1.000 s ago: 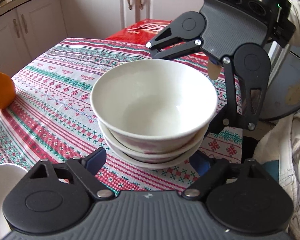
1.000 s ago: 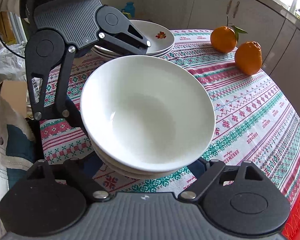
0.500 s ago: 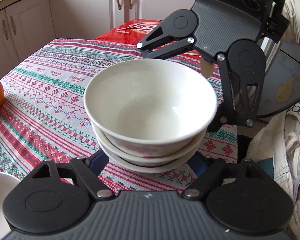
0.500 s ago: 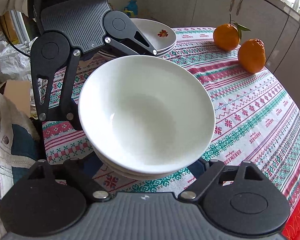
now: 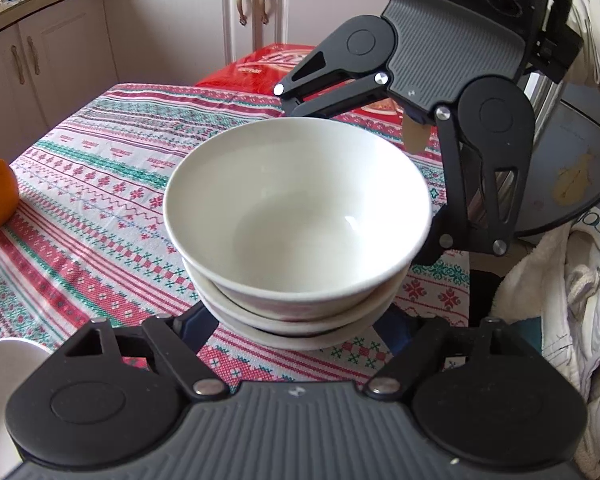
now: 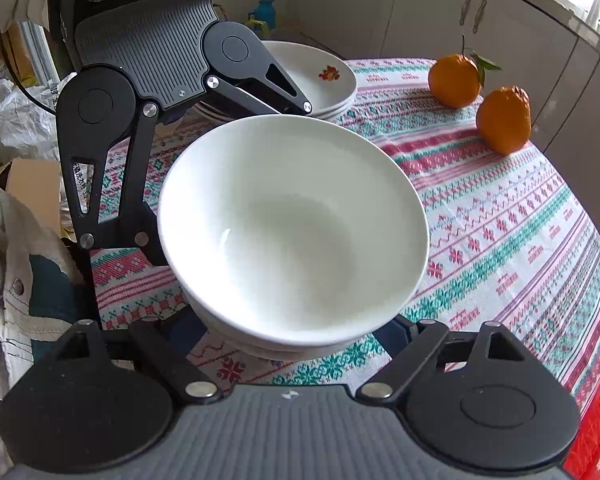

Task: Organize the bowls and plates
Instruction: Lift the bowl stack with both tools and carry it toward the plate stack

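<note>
White bowls [image 5: 296, 216], nested on the bench [image 5: 100, 200], sit gripped between left tongs [image 5: 300, 320] and right tongs [image 6: 296, 328] (both clenched low on the stack). Next: lift level toward the plates [image 6: 320, 76] behind.

— What covers the table [image 6: 500, 240]?
— A striped cloth in red, green and white.
— And on it?
— A stack of white bowls [image 6: 292, 224] at mid-frame, a pile of plates [image 6: 320, 80] above it, and two oranges [image 6: 480, 96] at the upper right, just beside each other.
</note>
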{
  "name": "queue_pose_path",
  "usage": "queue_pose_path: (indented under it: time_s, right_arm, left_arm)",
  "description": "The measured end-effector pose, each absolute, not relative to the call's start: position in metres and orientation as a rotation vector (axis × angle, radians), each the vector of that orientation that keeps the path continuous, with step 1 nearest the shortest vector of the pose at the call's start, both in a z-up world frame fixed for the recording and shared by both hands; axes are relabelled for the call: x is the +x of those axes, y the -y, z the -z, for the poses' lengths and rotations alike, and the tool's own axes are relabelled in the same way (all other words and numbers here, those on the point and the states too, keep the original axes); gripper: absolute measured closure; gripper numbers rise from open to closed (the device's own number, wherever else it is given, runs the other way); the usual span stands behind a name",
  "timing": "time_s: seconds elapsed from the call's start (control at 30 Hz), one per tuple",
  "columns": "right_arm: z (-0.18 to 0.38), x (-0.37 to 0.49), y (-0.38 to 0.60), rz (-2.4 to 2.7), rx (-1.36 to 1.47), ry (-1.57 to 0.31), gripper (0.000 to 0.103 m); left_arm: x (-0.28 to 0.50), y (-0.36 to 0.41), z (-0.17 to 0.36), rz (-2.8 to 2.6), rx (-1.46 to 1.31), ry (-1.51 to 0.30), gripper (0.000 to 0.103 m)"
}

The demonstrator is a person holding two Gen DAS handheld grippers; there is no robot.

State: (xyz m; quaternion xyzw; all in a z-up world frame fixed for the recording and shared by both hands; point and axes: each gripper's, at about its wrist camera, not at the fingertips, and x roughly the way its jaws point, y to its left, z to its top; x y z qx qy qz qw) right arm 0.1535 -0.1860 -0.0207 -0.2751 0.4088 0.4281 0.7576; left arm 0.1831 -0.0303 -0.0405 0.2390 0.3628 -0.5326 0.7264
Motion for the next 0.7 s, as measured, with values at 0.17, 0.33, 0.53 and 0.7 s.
queue_pose_path:
  time_s: [0.17,0.33,0.53,0.7]
  right_arm:
    - [0.004,0.154,0.171,-0.95,-0.639,-0.851,0.012]
    - [-0.015,0.162,0.146,-0.977,-0.697,-0.781,0.012]
    - [-0.024,0.185,0.104,-1.045,-0.748,-0.71,0.012]
    - [-0.02,0.21,0.065,-1.121,-0.774,-0.678,0.012]
  left_arm:
    - [0.179,0.014,0.023,1.132,0.522,-0.768,0.02]
    - [0.182,-0.012,0.005,1.062,0.518,-0.733,0.02]
    - [0.192,-0.05,-0.008,0.945,0.513,-0.726,0.02]
    - [0.204,-0.079,-0.007,0.845,0.507,-0.754,0.02]
